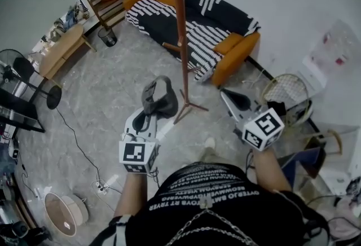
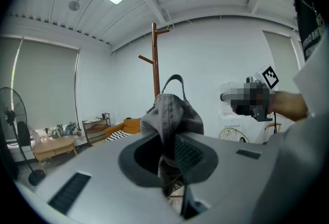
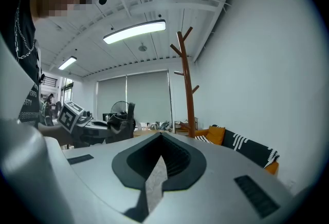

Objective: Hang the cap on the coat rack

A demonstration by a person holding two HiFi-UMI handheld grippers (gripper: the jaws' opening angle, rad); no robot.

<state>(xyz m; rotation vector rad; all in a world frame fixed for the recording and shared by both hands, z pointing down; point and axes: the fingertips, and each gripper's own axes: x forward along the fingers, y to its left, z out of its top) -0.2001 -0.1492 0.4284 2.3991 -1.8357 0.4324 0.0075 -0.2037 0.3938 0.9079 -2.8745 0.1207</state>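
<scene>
Tongs on the left (image 2: 165, 166) clamp the grey cap (image 2: 172, 112); the right tongs (image 3: 156, 169) are together, empty.

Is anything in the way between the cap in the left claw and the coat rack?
Nothing visible. The left claw is shut on the grey cap, and only open air lies between it and the coat rack ahead.
</scene>
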